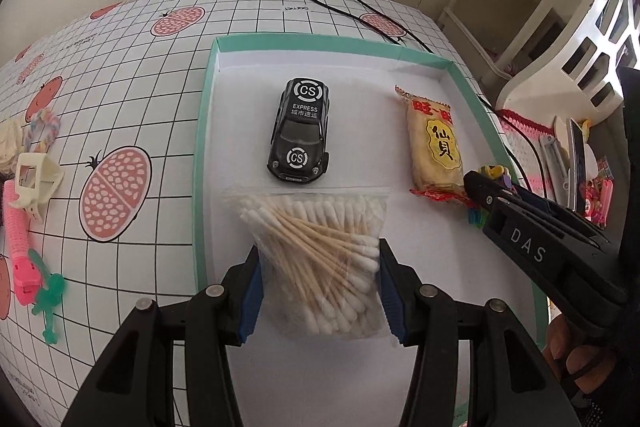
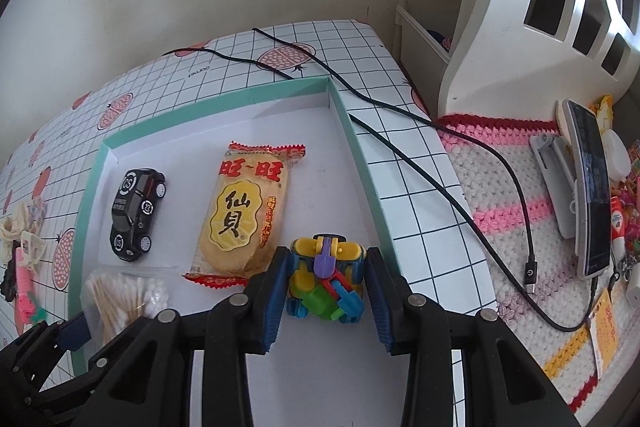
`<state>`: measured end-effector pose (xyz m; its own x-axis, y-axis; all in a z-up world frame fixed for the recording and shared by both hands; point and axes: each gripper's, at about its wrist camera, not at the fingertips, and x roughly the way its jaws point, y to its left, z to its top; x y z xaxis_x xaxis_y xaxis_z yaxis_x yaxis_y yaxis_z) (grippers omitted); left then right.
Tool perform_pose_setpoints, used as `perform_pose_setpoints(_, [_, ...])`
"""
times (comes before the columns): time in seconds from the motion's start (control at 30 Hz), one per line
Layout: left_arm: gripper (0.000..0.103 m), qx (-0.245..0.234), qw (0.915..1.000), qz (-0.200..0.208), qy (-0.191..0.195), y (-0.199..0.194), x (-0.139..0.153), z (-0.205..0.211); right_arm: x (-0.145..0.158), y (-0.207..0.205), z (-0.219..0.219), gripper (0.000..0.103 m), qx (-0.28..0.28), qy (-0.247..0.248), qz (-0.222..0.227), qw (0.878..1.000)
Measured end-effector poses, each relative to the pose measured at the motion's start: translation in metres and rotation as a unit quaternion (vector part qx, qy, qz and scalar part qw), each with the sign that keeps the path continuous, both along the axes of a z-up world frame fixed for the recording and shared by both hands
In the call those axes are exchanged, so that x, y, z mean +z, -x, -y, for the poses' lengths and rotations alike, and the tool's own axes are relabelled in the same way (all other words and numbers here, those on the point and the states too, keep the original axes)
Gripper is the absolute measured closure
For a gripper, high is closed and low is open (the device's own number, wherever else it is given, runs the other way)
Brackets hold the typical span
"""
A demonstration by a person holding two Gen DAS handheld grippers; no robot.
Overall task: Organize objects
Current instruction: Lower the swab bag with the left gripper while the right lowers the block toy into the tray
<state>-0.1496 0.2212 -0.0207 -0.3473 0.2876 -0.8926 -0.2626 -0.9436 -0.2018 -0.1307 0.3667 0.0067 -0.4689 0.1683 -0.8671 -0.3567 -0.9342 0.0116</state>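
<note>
Inside the teal-rimmed box point(image 1: 200, 147), a black toy car point(image 1: 298, 131) and a rice cracker packet point(image 1: 434, 147) lie past the cotton swab bag point(image 1: 320, 259). The left gripper point(image 1: 320, 291) clamps that bag, its swabs lying mostly slantwise across the fingers. The right gripper point(image 2: 326, 287) squeezes a colourful plastic toy bundle point(image 2: 326, 277) beside the packet, near the box's right wall.

The bench point(image 1: 120, 67) is covered by a checked cloth; on it are laid a green-rimmed tray point(image 1: 202, 131), hair clips point(image 1: 32, 183) and a black cable point(image 2: 400, 107).
</note>
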Motion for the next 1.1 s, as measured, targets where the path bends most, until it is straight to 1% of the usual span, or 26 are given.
perform_pose_setpoints(0.2, [0.048, -0.005, 0.9999, 0.010, -0.004, 0.000, 0.004, 0.001, 0.009, -0.001, 0.004, 0.061, 0.008, -0.007, -0.010, 1.000])
perform_pose_setpoints(0.23, [0.045, -0.006, 0.9999, 0.011, -0.005, -0.001, 0.006, 0.001, 0.013, -0.002, 0.005, 0.058, 0.007, -0.007, -0.014, 1.000])
perform_pose_setpoints(0.27, [0.042, -0.007, 0.9999, 0.011, -0.006, -0.001, 0.008, 0.000, 0.016, -0.003, 0.006, 0.053, 0.008, -0.007, -0.018, 1.000])
perform_pose_setpoints(0.33, [0.041, -0.009, 0.9999, 0.007, -0.008, -0.003, 0.016, 0.001, 0.024, -0.005, 0.008, 0.050, 0.008, -0.005, -0.028, 1.000])
perform_pose_setpoints(0.47, [0.040, -0.009, 0.9998, -0.007, -0.015, -0.009, 0.033, 0.005, 0.037, -0.010, 0.014, 0.050, 0.015, -0.011, -0.041, 0.999])
perform_pose_setpoints(0.6, [0.040, 0.001, 0.9995, -0.021, -0.022, -0.011, 0.047, 0.015, 0.046, -0.015, 0.017, 0.050, 0.019, -0.011, -0.050, 0.999])
perform_pose_setpoints(0.7, [0.040, 0.013, 0.9993, -0.026, -0.023, -0.010, 0.051, 0.025, 0.047, -0.017, 0.016, 0.050, 0.017, -0.008, -0.049, 0.999])
perform_pose_setpoints(0.83, [0.040, 0.034, 0.9988, -0.030, -0.018, -0.007, 0.049, 0.037, 0.042, -0.018, 0.019, 0.050, 0.022, -0.007, -0.042, 0.999])
perform_pose_setpoints(0.87, [0.038, 0.041, 0.9986, -0.031, -0.013, -0.005, 0.048, 0.040, 0.041, -0.017, 0.020, 0.049, 0.026, -0.007, -0.041, 0.999])
perform_pose_setpoints(0.9, [0.037, 0.047, 0.9983, -0.031, -0.008, -0.004, 0.046, 0.042, 0.040, -0.017, 0.021, 0.046, 0.029, -0.008, -0.041, 0.999])
perform_pose_setpoints(0.93, [0.036, 0.054, 0.9980, -0.032, -0.006, -0.002, 0.044, 0.046, 0.039, -0.016, 0.022, 0.037, 0.031, -0.008, -0.042, 0.999])
perform_pose_setpoints(0.97, [0.036, 0.061, 0.9976, -0.031, -0.005, -0.001, 0.042, 0.049, 0.039, -0.016, 0.023, 0.031, 0.034, -0.007, -0.044, 0.998])
perform_pose_setpoints(1.0, [0.035, 0.069, 0.9971, -0.031, -0.005, 0.000, 0.041, 0.053, 0.038, -0.015, 0.024, 0.029, 0.036, -0.005, -0.045, 0.998])
perform_pose_setpoints(1.03, [0.027, 0.076, 0.9967, -0.031, -0.004, 0.001, 0.039, 0.056, 0.038, -0.015, 0.025, 0.025, 0.038, -0.004, -0.046, 0.998])
perform_pose_setpoints(1.07, [0.015, 0.083, 0.9960, -0.033, -0.002, 0.003, 0.037, 0.060, 0.037, -0.014, 0.027, 0.017, 0.040, -0.005, -0.045, 0.998])
perform_pose_setpoints(1.1, [0.013, 0.090, 0.9952, -0.037, 0.000, 0.004, 0.036, 0.063, 0.036, -0.013, 0.028, 0.013, 0.042, -0.006, -0.045, 0.998])
